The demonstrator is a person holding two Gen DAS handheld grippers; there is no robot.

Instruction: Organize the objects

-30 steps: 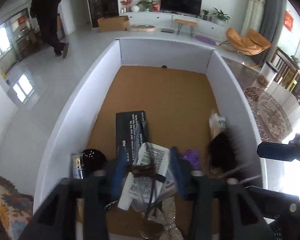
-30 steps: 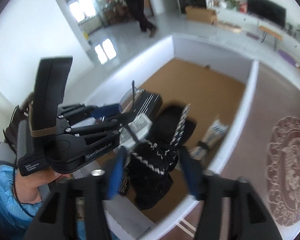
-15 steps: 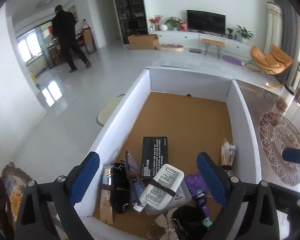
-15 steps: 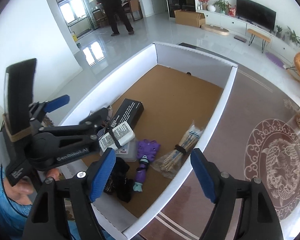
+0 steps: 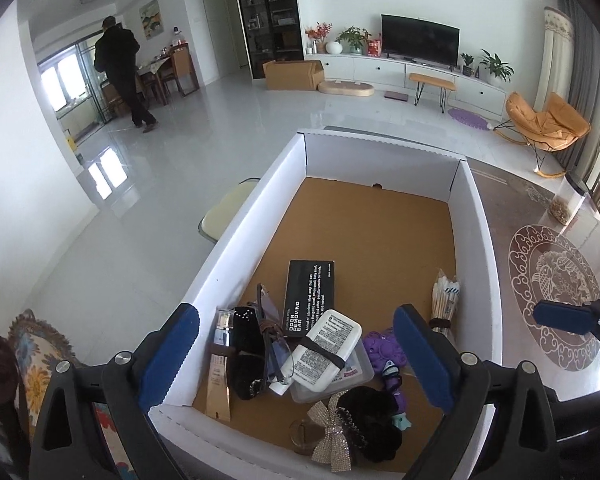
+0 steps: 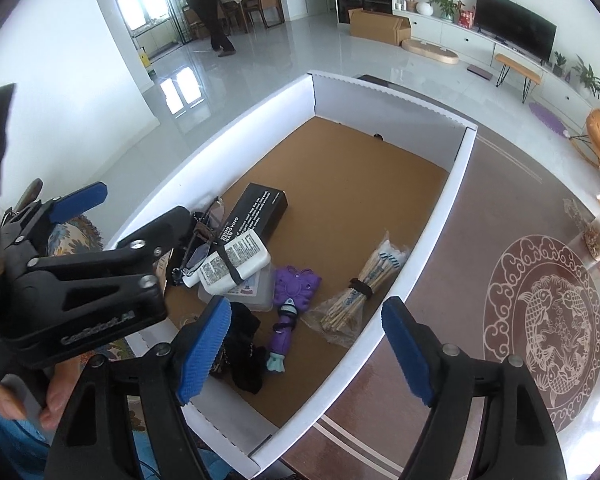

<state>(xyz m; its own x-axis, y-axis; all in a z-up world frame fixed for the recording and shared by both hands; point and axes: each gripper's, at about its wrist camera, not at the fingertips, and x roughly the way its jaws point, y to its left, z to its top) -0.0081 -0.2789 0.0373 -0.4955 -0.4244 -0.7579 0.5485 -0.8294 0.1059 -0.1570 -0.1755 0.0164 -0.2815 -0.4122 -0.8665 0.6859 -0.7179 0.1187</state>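
A white box point(image 5: 236, 264) with a brown floor holds the objects at its near end. A white bottle point(image 5: 324, 350) with a black band lies on a clear case, next to a black carton point(image 5: 310, 296), glasses point(image 5: 268, 320) and a purple toy point(image 5: 380, 346). A black fluffy piece point(image 5: 372, 412) and a glittery bow point(image 5: 332, 428) lie nearest. My left gripper point(image 5: 296, 356) hangs open above the bottle, touching nothing. My right gripper point(image 6: 306, 346) is open over the purple toy point(image 6: 296, 292) and the stick bundle point(image 6: 360, 284), with nothing held.
The far half of the box floor point(image 6: 340, 168) is bare. The box stands on a brown patterned surface point(image 6: 540, 320). One left gripper finger point(image 6: 78, 202) and a hand point(image 6: 56, 400) crowd the right wrist view's left side. A person point(image 5: 120, 72) stands far off.
Both grippers have opened and lifted out of the box. The left has let go of the white bottle, the right of the black fluffy piece. The far person has walked away.
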